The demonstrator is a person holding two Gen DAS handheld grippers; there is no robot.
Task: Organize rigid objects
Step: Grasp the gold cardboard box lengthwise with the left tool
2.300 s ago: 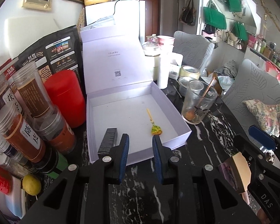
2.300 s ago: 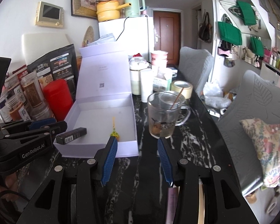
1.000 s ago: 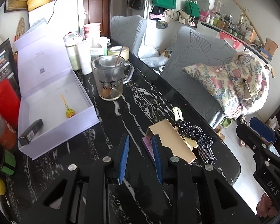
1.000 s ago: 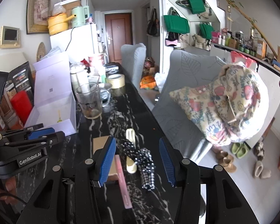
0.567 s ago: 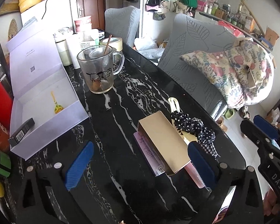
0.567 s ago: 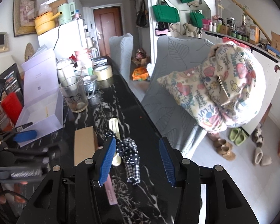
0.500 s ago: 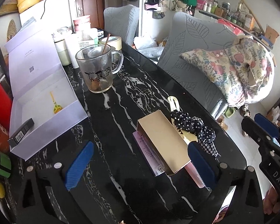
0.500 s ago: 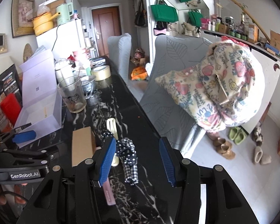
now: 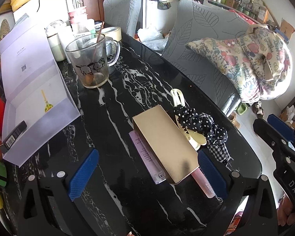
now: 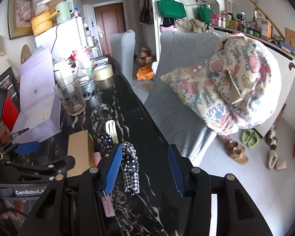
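A gold box [image 9: 164, 142] lies on the black marble table, over a pink flat packet [image 9: 145, 154] and a pink tube [image 9: 203, 182]. A cream hair clip [image 9: 179, 98] and a polka-dot scrunchie [image 9: 202, 123] lie just right of it. My left gripper [image 9: 147, 175] is wide open, its blue pads either side of the box's near end. The open lilac box [image 9: 39, 110] at the left holds a small black box [image 9: 13, 136] and a yellow-green pick [image 9: 46, 103]. My right gripper [image 10: 145, 169] is open and empty over the table's right edge, by the scrunchie [image 10: 129, 163].
A glass mug [image 9: 90, 63] with a stirrer stands behind the gold box, with a tape roll [image 9: 114, 32] and cups beyond. Jars and a red tin crowd the left edge. Grey chairs [image 9: 202, 59] with a printed cushion [image 9: 251, 59] stand along the table's right side.
My left gripper left the black box in the lilac box, swung right to the gold box and opened wide. My right gripper also swung right, staying open.
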